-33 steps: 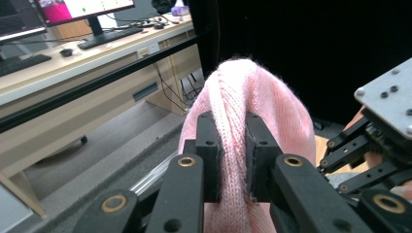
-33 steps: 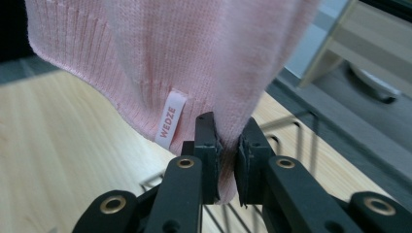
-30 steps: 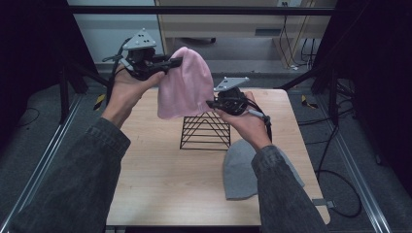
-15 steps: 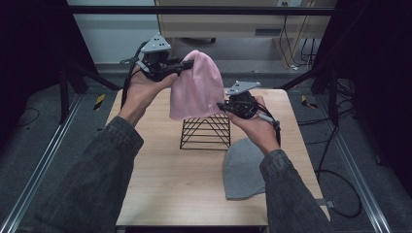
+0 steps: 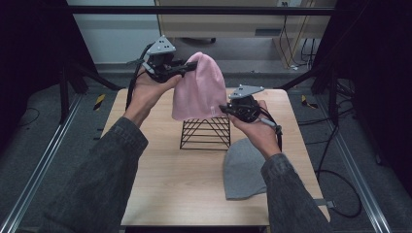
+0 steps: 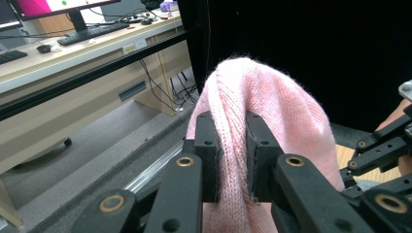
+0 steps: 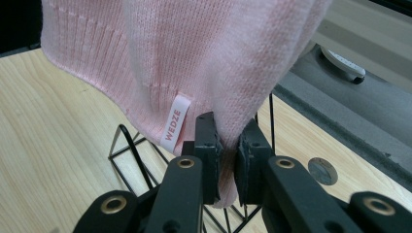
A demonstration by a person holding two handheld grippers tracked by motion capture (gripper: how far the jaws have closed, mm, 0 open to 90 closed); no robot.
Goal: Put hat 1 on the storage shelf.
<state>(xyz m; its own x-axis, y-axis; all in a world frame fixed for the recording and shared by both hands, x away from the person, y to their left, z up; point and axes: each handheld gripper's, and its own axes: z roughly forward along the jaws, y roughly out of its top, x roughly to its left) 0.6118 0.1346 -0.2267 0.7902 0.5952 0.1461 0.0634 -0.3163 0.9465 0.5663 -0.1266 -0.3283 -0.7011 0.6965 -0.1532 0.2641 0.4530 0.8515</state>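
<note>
- You held the pink beanie (image 5: 199, 87) in the air above the black wire stand (image 5: 205, 134), which sat on the wooden surface (image 5: 160, 179).
- Your left claw (image 5: 187, 68) was clamped on a fold of knit near the beanie's crown; in the left gripper view the fabric bulged up between the pads (image 6: 210, 145).
- Your right claw (image 5: 224, 108) was clamped on the lower hem, close beside the small white label (image 7: 174, 124), with the wire stand just below it.
- A grey beanie (image 5: 244, 169) lay flat on the surface near your right forearm, apart from the stand.
- The step in hand looked like carrying the pink beanie over the stand, ready to drape it on.
- The next move would call for spreading the hem open and lowering it so the opening slipped over the stand's top; with the hem pinched at one point, the knit could snag on a wire.
</note>
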